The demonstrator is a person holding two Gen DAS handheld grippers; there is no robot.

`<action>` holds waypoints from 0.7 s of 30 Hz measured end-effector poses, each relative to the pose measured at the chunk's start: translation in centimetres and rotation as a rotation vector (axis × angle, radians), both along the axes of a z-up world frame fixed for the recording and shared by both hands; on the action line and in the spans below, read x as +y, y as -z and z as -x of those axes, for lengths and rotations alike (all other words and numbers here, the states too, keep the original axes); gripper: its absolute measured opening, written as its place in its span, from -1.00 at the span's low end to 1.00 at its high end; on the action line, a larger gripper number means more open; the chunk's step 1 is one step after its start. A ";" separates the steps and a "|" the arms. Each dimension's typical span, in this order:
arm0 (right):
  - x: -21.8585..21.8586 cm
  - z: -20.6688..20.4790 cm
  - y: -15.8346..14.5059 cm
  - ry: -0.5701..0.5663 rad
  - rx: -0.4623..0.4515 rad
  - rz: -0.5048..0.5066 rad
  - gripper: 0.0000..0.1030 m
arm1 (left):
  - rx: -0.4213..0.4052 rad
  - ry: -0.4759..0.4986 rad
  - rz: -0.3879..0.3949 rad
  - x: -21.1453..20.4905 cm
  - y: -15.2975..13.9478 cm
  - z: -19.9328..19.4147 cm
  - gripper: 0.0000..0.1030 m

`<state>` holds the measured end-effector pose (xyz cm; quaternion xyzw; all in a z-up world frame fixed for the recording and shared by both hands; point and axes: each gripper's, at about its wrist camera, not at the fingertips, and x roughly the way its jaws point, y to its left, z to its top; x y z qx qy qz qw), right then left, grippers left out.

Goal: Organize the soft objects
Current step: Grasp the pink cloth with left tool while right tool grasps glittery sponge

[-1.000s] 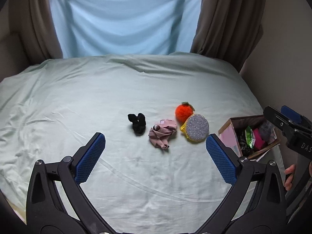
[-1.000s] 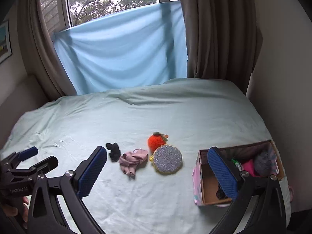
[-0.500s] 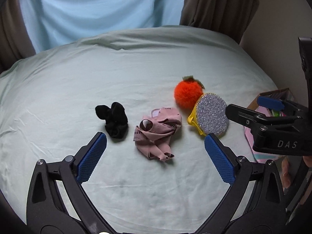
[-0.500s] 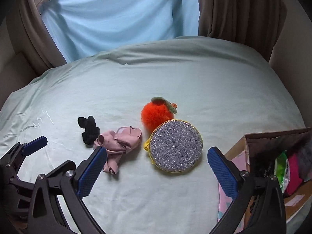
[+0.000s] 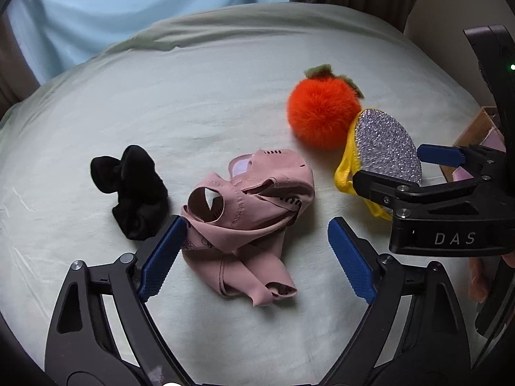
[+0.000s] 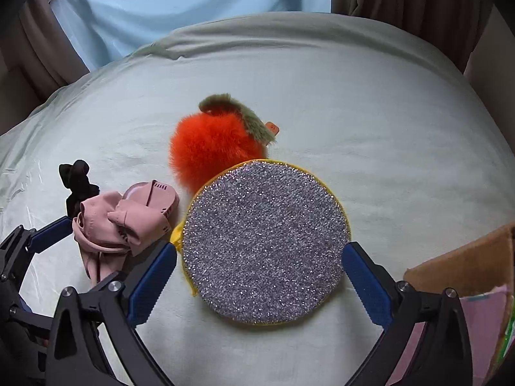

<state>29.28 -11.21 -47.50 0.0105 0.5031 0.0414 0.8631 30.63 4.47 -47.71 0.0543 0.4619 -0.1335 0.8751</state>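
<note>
Four soft things lie on the pale green bedsheet (image 5: pixel 209 96). My left gripper (image 5: pixel 256 257) is open, its jaws on either side of a crumpled pink garment (image 5: pixel 251 206). A black scrunchie (image 5: pixel 132 183) lies to its left. A fuzzy orange plush fruit (image 5: pixel 323 115) and a round silver glitter pad with a yellow rim (image 5: pixel 386 144) lie to the right. My right gripper (image 6: pixel 260 283) is open, its jaws on either side of the glitter pad (image 6: pixel 264 241), with the plush (image 6: pixel 212 148) just beyond it. The garment (image 6: pixel 125 222) and the scrunchie (image 6: pixel 77 183) also show in the right wrist view.
A cardboard box (image 6: pixel 476 270) with pink and green items stands at the right, close to the right gripper's right finger. The right gripper's body (image 5: pixel 450 206) sits right next to the left one. Curtains and a blue drape (image 6: pixel 180 6) hang behind the bed.
Both grippers have moved forward and down toward the bed. The left now straddles the pink garment and the right straddles the glitter pad. Nothing has been gripped.
</note>
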 end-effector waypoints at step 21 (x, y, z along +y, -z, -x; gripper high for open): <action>-2.3 -0.1 1.8 0.056 -0.047 0.044 0.49 | 0.019 -0.047 -0.027 -0.7 1.8 -3.3 -0.17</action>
